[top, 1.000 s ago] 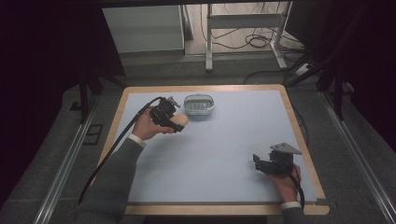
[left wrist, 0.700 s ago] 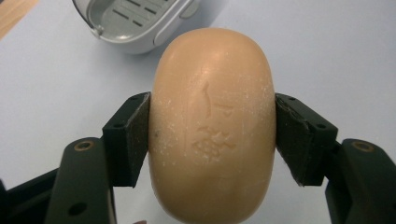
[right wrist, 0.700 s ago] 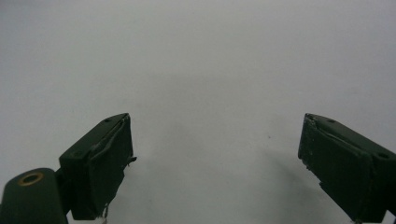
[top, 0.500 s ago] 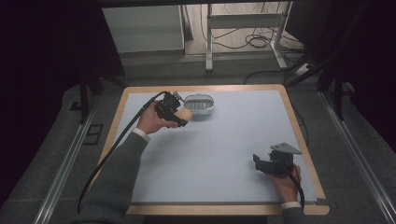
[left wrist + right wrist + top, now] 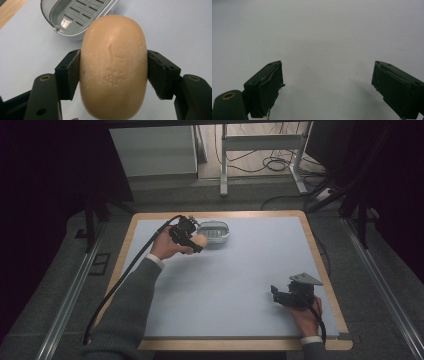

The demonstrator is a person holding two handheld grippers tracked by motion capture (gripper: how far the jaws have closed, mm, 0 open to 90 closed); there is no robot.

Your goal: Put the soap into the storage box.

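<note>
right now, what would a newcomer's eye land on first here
First the tan bar of soap, clamped by its sides in the left gripper at the table's far left. Just beyond it sits an empty grey soap dish with a slotted tray. The right gripper rests open near the table's right front corner.

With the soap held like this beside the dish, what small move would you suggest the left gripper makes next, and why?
Probably carry it a little farther forward, over the dish. The left gripper clamps the tan oval soap bar across its sides, and the grey slotted plastic soap dish lies empty just beyond it, so the bar is not yet above the tray. The right gripper rests open, apart.
</note>
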